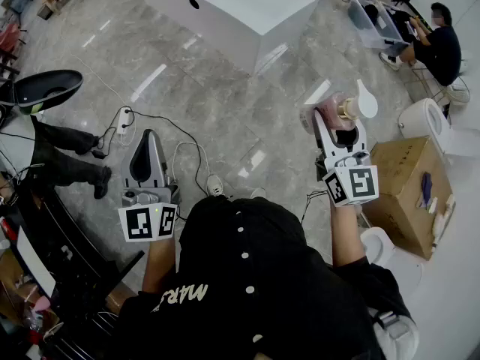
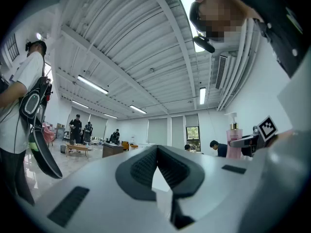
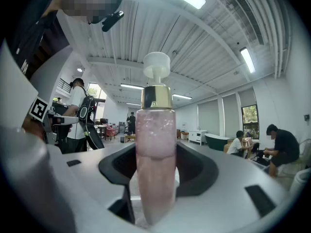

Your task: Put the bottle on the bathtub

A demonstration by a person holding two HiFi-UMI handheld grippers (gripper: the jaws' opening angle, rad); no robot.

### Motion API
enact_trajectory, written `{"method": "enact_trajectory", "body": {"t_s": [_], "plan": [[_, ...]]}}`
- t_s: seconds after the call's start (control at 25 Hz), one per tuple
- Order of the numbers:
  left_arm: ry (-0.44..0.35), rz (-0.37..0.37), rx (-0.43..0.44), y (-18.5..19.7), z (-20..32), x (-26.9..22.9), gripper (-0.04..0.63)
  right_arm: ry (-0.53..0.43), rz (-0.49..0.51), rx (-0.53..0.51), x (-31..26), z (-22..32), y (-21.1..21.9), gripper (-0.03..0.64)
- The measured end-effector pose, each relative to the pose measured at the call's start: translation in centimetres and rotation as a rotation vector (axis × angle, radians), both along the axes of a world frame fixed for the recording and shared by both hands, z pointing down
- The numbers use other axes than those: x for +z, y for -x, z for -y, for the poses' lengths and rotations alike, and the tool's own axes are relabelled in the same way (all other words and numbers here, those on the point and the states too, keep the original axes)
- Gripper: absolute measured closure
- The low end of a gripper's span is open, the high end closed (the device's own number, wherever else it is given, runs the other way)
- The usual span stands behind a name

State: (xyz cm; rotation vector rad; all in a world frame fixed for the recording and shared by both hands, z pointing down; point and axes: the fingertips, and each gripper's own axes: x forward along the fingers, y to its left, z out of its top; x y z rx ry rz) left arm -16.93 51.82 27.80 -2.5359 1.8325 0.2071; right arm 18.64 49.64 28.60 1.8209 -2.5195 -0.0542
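Bathtub: long white glossy bathtub (image 1: 255, 10), top centre, well apart from both tools; the drop-off.
Right gripper (image 1: 339, 137): centre right, clenched round the clear pink pump bottle (image 3: 155, 144), keeping it upright, probably for standing down.
Left gripper (image 2: 156, 159): lower left, jaws pressed together, empty, held aside.
Bottle: airborne, not yet on the tub.

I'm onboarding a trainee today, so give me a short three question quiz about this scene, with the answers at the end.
1. Which gripper holds the pink pump bottle?
2. True or false: the left gripper has its jaws together, with nothing between them.
3. The bottle, relative to the white bathtub, is: A) standing on it; B) held upright, apart from it; C) lying beside it on the floor.
Key: 1 the right gripper; 2 true; 3 B.
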Motion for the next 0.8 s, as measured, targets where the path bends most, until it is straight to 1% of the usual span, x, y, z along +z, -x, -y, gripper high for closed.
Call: {"method": "enact_trajectory", "body": {"t_s": [0.2,0.44,0.6,0.8], "plan": [[-0.001,-0.001,-0.006,0.2,0.4,0.0,0.586,0.001,0.000,-0.005,0.1,0.4,0.2,0.393],[0.009,-0.013,0.007,0.2,1.3,0.5,0.586,0.011,0.048,-0.008,0.0,1.0,0.5,0.392],[0.000,-0.019,0.022,1.6,2.9,0.4,0.586,0.008,0.038,0.005,-0.2,2.1,1.8,0.393],[-0.003,-0.024,0.038,4.2,5.0,0.7,0.586,0.006,0.031,0.032,-0.1,3.6,4.0,0.393]]}}
